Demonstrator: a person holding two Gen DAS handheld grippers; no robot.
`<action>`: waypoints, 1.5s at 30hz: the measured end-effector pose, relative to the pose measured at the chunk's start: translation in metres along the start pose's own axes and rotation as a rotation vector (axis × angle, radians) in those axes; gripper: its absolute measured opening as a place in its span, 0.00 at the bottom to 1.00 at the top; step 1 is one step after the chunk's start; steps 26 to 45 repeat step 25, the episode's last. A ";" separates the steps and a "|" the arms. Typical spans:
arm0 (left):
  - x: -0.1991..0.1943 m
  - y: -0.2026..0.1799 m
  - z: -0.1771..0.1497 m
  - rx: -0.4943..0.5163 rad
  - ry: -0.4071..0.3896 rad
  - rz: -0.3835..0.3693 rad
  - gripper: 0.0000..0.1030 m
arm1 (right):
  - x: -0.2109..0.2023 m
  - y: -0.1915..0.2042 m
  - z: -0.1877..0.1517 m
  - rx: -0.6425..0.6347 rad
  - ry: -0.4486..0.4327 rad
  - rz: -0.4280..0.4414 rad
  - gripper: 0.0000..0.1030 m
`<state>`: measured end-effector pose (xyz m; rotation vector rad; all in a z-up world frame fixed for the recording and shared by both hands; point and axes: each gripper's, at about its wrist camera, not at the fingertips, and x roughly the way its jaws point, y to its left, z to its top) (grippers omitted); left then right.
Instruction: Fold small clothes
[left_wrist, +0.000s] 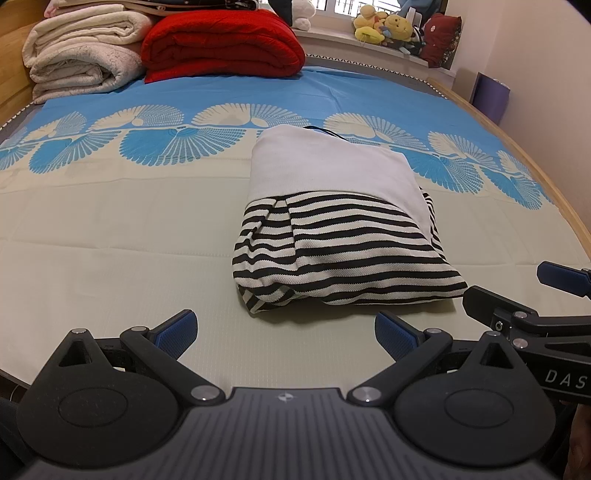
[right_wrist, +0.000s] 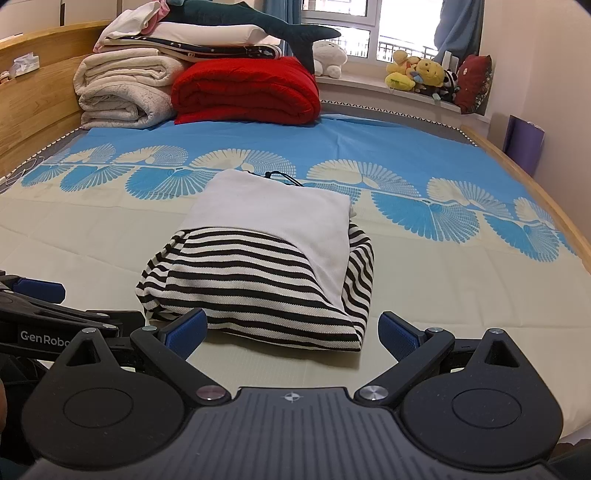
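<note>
A folded garment (left_wrist: 332, 229) (right_wrist: 266, 266) lies on the bed, white on its far half and black-and-white striped on its near half, with a thin black cord at its far edge. My left gripper (left_wrist: 286, 330) is open just short of the garment's near-left corner, nothing between its blue pads. My right gripper (right_wrist: 291, 330) is open too, its left fingertip (right_wrist: 186, 328) at the striped near edge; whether it touches is unclear. The right gripper's fingers (left_wrist: 517, 299) show at the right edge of the left wrist view, and the left gripper (right_wrist: 33, 299) at the left edge of the right wrist view.
The bed sheet (right_wrist: 443, 295) is pale with a blue fan-patterned band. A red quilt (right_wrist: 247, 88) and white blankets (right_wrist: 125, 92) are stacked at the headboard side. Plush toys (right_wrist: 417, 74) sit on the window ledge. A wooden bed rail (right_wrist: 535, 199) runs along the right.
</note>
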<state>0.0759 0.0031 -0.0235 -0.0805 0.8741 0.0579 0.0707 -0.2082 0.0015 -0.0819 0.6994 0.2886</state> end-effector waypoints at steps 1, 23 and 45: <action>0.000 0.000 0.000 0.000 0.000 0.000 0.99 | 0.000 0.000 0.000 0.001 0.000 0.000 0.96; 0.000 0.000 0.000 0.005 -0.001 -0.002 0.99 | 0.000 -0.001 0.000 0.001 0.002 0.002 0.96; 0.000 0.000 0.000 0.004 0.000 -0.002 0.99 | 0.000 -0.001 0.000 0.001 0.002 0.001 0.96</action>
